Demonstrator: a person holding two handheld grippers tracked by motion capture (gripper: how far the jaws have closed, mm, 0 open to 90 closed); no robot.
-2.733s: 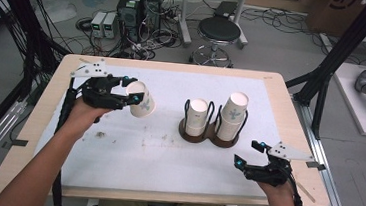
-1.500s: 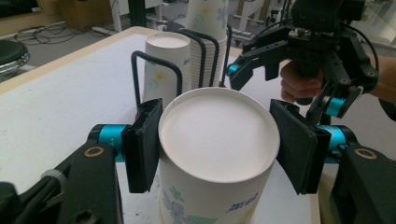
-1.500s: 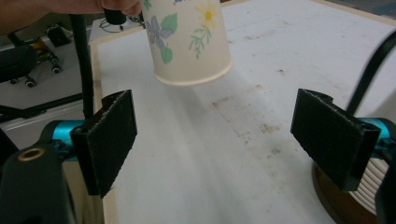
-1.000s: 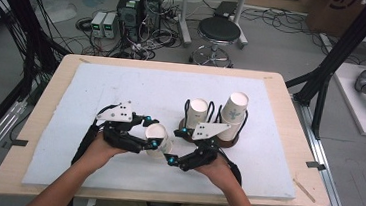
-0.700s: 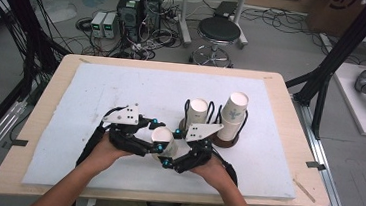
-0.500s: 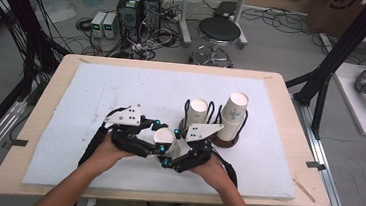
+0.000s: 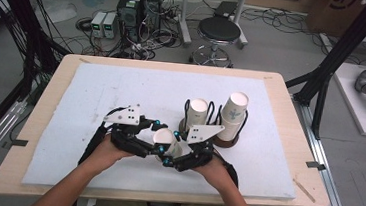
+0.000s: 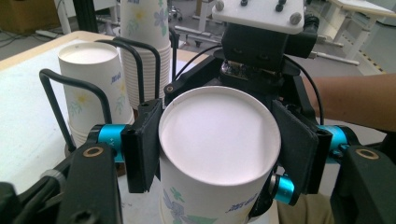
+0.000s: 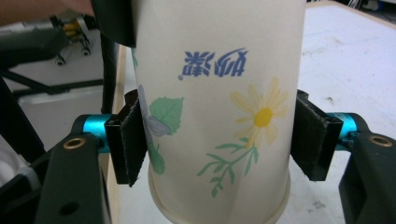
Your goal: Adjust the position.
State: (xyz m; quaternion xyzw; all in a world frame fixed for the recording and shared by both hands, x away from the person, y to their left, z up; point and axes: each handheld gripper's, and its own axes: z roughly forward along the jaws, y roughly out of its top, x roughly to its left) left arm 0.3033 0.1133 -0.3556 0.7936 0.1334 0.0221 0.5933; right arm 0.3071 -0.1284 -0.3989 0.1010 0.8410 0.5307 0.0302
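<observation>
Both grippers — left (image 7: 160,140), right (image 7: 171,154), just closing — clamp one cup (image 8: 219,140), seemingly to pull nested cups apart.

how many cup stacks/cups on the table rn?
3: one paper cup held upside down between both grippers; a short stack in the rack's left slot; a taller stack in its right slot. Nested cups can't be counted.
</observation>
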